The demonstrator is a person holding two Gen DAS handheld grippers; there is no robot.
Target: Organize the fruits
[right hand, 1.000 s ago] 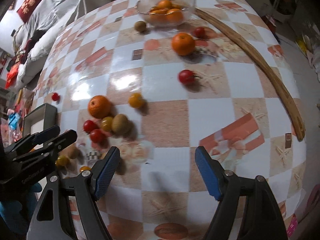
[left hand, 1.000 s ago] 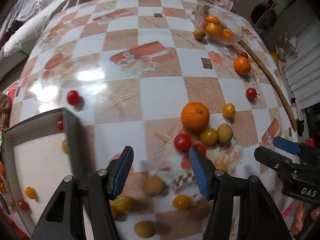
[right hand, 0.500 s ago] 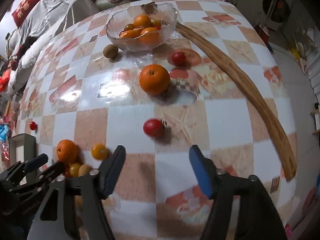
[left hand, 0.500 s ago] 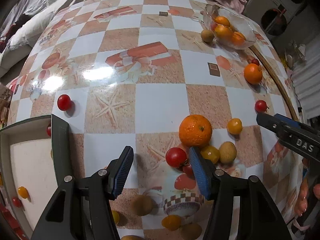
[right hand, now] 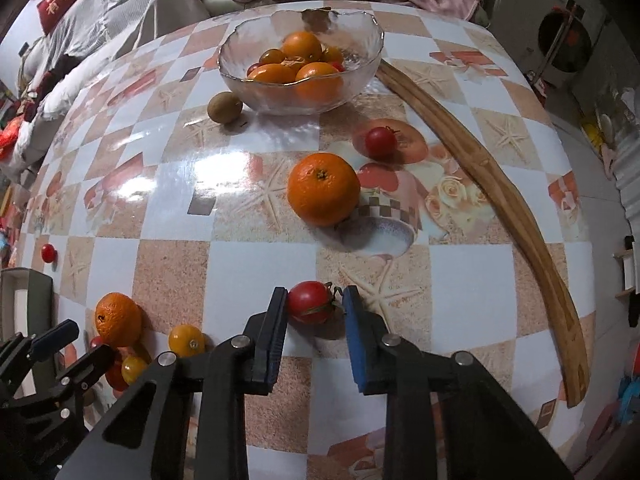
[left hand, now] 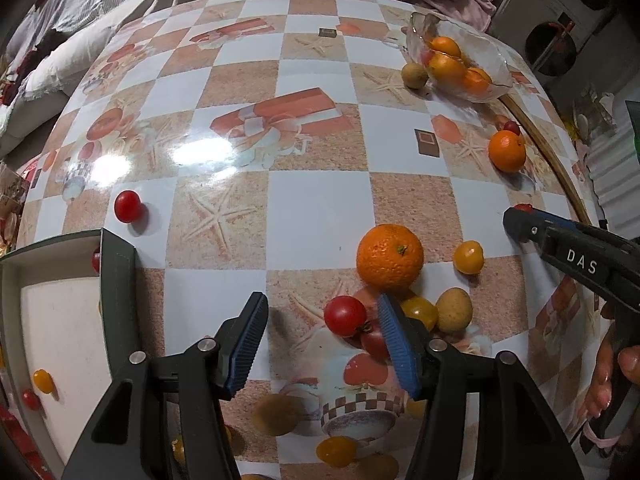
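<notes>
My right gripper (right hand: 314,300) stands open around a red tomato (right hand: 310,302) on the table, with a small gap on the right side. An orange (right hand: 323,189) lies beyond it, then a small tomato (right hand: 380,143) and a glass bowl (right hand: 360,32) of oranges. My left gripper (left hand: 322,316) is open and empty, just above a red tomato (left hand: 345,316) that sits near its right finger (left hand: 394,340). A big orange (left hand: 390,256) and several small yellow fruits lie close by.
A dark tray (left hand: 116,280) with a white floor holds small tomatoes at the left. A lone tomato (left hand: 127,206) lies beside it. A kiwi (right hand: 224,107) sits by the bowl. A curved wooden strip (right hand: 500,184) runs along the table's right edge.
My right gripper moved forward across the table and narrowed around the red tomato. My left gripper shifted slightly forward toward the fruit cluster and stayed open.
</notes>
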